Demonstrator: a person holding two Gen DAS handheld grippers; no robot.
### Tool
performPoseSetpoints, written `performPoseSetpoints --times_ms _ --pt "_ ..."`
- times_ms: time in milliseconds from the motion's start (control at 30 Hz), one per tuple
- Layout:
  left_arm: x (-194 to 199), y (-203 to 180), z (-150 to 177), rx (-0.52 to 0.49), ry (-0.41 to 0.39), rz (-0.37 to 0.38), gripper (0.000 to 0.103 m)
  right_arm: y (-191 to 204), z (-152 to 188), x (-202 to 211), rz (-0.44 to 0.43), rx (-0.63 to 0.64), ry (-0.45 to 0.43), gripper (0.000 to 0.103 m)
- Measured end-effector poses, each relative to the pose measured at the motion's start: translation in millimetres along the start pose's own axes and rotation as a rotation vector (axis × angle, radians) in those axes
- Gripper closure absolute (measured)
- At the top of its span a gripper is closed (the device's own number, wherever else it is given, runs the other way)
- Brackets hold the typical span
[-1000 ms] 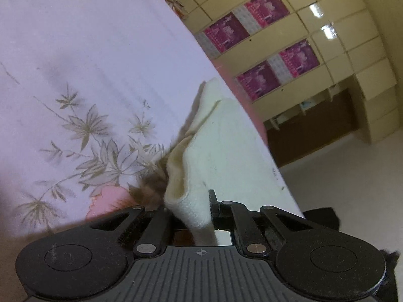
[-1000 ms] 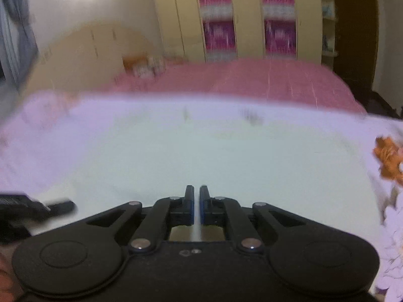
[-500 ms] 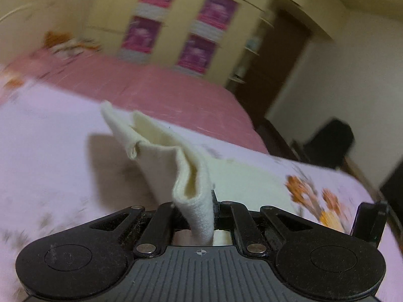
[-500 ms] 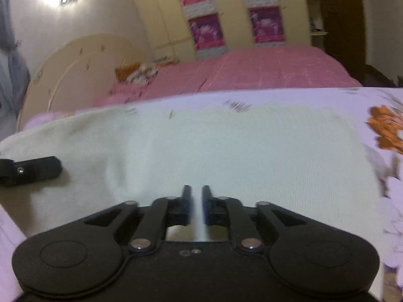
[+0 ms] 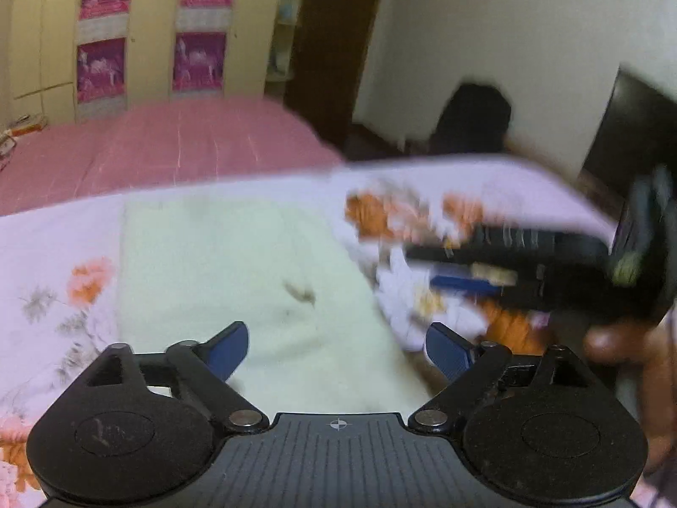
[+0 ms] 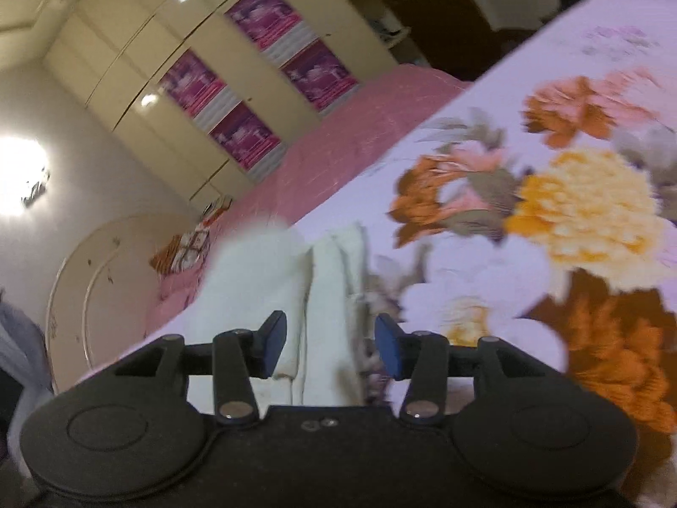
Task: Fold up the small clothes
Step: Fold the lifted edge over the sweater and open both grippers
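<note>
Left tool (image 5: 336, 349): jaws have just been opening and now stand wide, nothing pinched. The cream-coloured rectangular knit cloth (image 5: 237, 292) lies flat below it, centre-left of the left wrist view, on the lilac bedsheet with orange flower print (image 5: 55, 237). It reads as a let-go after laying a fold over, so the cloth stays as it fell.

Right tool (image 6: 330, 340): jaws have also just been opening, about halfway apart. The cloth's folded edge (image 6: 334, 292) runs up between the blue pads (image 6: 387, 345), layers visible, but the pads don't press on it, so no grip. Probably parted to free that edge without dragging the layers askew.

In the left wrist view the right tool (image 5: 529, 266) sits at mid-right, blurred, off the cloth's right edge over the flower print; a hand (image 5: 622, 347) shows beneath it.

Pink quilted bedcover (image 5: 160, 148) beyond the sheet, cream wardrobe with magenta panels (image 5: 127, 38) upper left.

My read: one fold is down and the cloth looks roughly rectangular. Whether another fold is needed, can't tell.
</note>
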State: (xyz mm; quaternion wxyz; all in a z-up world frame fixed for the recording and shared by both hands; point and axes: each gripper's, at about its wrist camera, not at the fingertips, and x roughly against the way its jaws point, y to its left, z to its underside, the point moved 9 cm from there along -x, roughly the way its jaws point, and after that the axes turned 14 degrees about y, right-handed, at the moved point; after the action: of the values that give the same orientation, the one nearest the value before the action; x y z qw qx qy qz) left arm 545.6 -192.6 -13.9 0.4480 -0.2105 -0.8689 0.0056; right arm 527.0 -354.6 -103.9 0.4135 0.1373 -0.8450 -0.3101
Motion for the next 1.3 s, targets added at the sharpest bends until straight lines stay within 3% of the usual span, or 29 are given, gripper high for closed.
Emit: performPoseSetpoints --times_ms 67,133,200,267,500,567,733,867,1067,1133,1200,1300 --pt "17 32 -4 0.088 -0.045 0.002 0.013 -2 -3 1 -0.03 -0.012 0.004 0.056" --pt "27 81 -7 0.195 -0.085 -0.063 0.014 5 0 0 -0.059 0.005 0.01 0.056" --pt "26 129 1 0.302 -0.074 -0.13 0.014 17 0 -7 -0.088 0.038 0.025 0.057" --pt "11 155 12 0.36 -0.018 -0.14 0.015 31 3 -16 -0.097 0.081 0.047 0.057" --pt "-26 164 54 0.336 0.099 -0.168 0.018 52 9 -65 -0.063 0.162 0.135 0.059" --pt "-30 164 59 0.309 0.09 -0.194 0.018 52 11 -75 -0.048 0.168 0.16 0.059" --pt "-33 159 53 0.284 0.095 -0.201 0.018 59 16 -85 -0.064 0.189 0.191 0.057" --pt "-18 171 35 0.352 -0.025 -0.149 0.018 60 16 -87 -0.059 0.199 0.176 0.059" --pt "-47 177 26 0.337 0.057 -0.168 0.018 61 12 -97 -0.071 0.173 0.188 0.059" --pt "-50 175 23 0.328 0.064 -0.171 0.018 68 14 -102 -0.043 0.208 0.188 0.065" --pt "-45 171 19 0.317 0.063 -0.185 0.018 73 15 -102 -0.008 0.254 0.182 0.081" --pt "-35 165 8 0.285 0.018 -0.201 0.018 82 16 -94 0.053 0.35 0.152 0.087"
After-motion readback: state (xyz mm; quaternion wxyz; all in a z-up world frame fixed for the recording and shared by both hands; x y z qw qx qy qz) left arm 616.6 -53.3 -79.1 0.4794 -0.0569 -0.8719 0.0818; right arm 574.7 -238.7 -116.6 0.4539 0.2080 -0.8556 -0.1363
